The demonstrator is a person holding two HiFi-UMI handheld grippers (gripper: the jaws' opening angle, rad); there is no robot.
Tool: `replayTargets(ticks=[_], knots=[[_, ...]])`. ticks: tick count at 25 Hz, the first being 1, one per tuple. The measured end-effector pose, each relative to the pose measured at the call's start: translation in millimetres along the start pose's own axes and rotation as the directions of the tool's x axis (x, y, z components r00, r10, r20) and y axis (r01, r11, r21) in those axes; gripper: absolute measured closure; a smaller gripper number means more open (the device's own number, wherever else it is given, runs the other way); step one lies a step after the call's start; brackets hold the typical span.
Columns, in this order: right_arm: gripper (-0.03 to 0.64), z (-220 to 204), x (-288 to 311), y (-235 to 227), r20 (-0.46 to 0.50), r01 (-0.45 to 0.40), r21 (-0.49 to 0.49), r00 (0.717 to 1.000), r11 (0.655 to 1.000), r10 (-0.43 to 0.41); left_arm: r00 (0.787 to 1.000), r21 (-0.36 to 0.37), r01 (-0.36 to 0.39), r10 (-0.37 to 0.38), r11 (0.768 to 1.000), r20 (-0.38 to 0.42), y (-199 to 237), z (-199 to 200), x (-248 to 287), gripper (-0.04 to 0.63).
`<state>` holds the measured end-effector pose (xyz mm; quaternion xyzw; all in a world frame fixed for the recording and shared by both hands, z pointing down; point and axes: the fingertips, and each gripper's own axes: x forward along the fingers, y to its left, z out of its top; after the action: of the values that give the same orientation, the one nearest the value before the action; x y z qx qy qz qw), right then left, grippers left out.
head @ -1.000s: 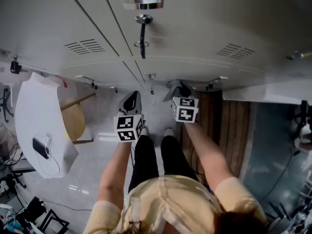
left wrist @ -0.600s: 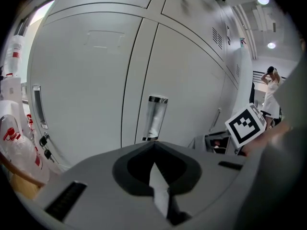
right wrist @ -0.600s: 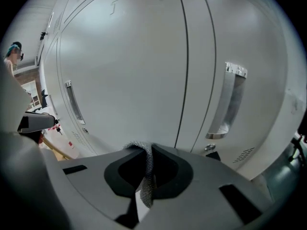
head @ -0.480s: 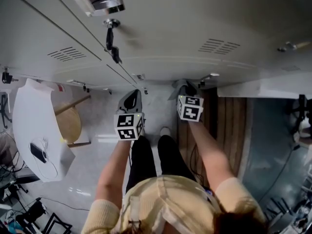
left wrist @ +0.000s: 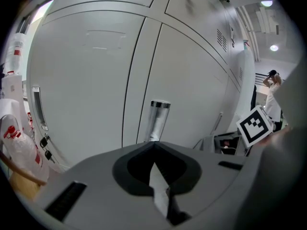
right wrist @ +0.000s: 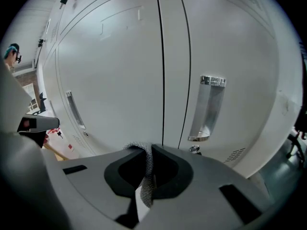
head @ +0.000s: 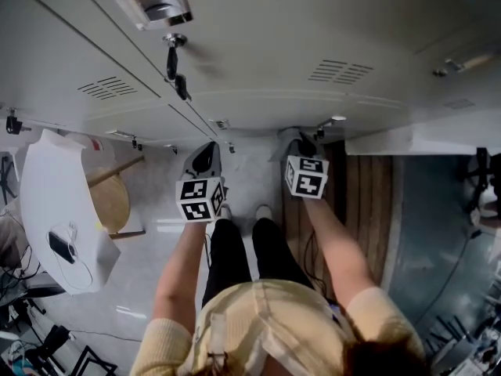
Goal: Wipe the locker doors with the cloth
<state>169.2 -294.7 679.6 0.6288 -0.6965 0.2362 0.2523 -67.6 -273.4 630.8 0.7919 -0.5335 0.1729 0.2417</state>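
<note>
Pale grey locker doors (head: 258, 45) stand in front of me, and both grippers are held close before them. My right gripper (right wrist: 148, 148) is shut on a grey mesh cloth (right wrist: 145, 169), which loops over its jaw tips. It faces a door with a chrome handle (right wrist: 207, 108) just right of the door seam. My left gripper (left wrist: 154, 143) is shut with nothing between its jaws, facing another door with a chrome handle (left wrist: 156, 120). In the head view the left gripper (head: 206, 161) and right gripper (head: 297, 144) are side by side above my feet.
A key on a dark strap (head: 174, 70) hangs from a lock on an upper door. A white table (head: 55, 210) and a wooden stool (head: 111, 202) stand at the left. Wooden floor planks (head: 368, 210) lie to the right. A person (left wrist: 274, 87) stands far off beside the lockers.
The head view has swung, so the lockers and key sit further left. Both grippers keep their place before the doors; the left one is slightly higher. Neither has opened.
</note>
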Motion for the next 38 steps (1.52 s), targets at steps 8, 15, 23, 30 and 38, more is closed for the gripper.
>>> replayTargets(ticks=[8,15,23,30,38], knots=[[0.611,19,-43,16,0.056,-0.04,0.02,0.998,0.999,0.038,1.0,0.034,-0.029,0.029,0.999,-0.004,24,10,-37,0.607],[0.611,46,-79,30,0.118,-0.056,0.017,0.992,0.998,0.054,0.997,0.066,-0.056,0.052,0.996,0.053,35,37,-80,0.607],[0.611,71,-121,47,0.171,-0.083,0.014,0.982,0.996,0.079,0.991,0.048,-0.063,0.057,0.997,0.123,36,66,-111,0.607],[0.611,92,-151,56,0.224,-0.104,0.016,0.97,0.994,0.098,0.985,0.047,-0.051,0.042,0.998,0.168,30,85,-136,0.607],[0.611,113,-178,70,0.27,-0.144,0.009,0.953,0.99,0.136,0.98,0.05,-0.046,0.035,0.998,0.194,28,97,-153,0.607]])
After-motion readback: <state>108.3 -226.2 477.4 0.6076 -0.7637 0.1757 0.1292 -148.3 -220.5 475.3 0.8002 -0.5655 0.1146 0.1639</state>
